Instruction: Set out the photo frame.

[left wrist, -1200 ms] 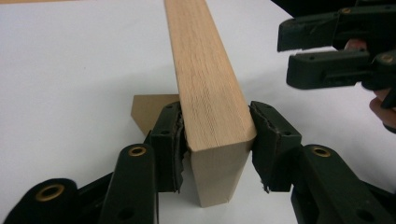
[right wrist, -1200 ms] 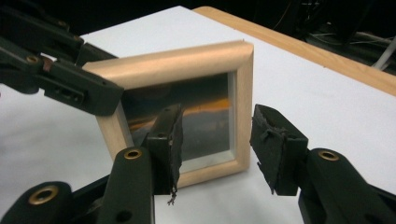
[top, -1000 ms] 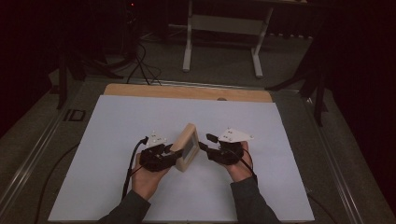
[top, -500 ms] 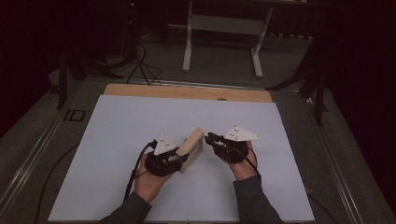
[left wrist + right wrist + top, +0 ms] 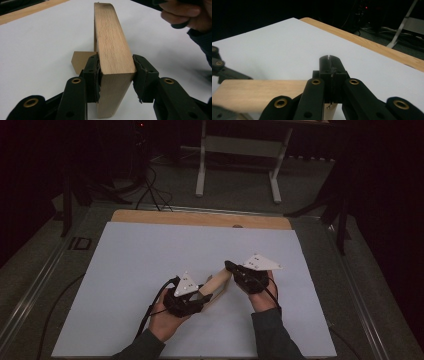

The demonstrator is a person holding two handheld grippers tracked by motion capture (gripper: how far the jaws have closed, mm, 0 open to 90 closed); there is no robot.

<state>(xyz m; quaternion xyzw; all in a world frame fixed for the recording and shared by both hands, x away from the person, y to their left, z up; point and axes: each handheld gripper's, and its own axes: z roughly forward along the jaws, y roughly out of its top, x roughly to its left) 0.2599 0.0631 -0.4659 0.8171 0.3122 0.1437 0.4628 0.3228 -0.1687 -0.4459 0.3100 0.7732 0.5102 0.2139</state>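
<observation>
1. Where the dark room falls away behind it, a white sheet [image 5: 150,270] covers the wooden table [image 5: 200,218], with a grey stand [image 5: 240,150] on the floor beyond.
2. Both forearms enter from below; the left gripper [image 5: 197,296] points right, the right gripper [image 5: 231,268] points left.
3. The left gripper's pads [image 5: 92,72] clamp the wooden block [image 5: 112,50] at one end; the right gripper's jaws have just been closing and now meet, nothing visible between them.
4. The wooden block sits above the sheet between the hands, its long axis running from the left gripper toward the right gripper.

Dark room: beyond the white-topped table [image 5: 150,250] stands a pale metal stand [image 5: 240,155]; cables [image 5: 150,190], apparently, trail left of it.
</observation>
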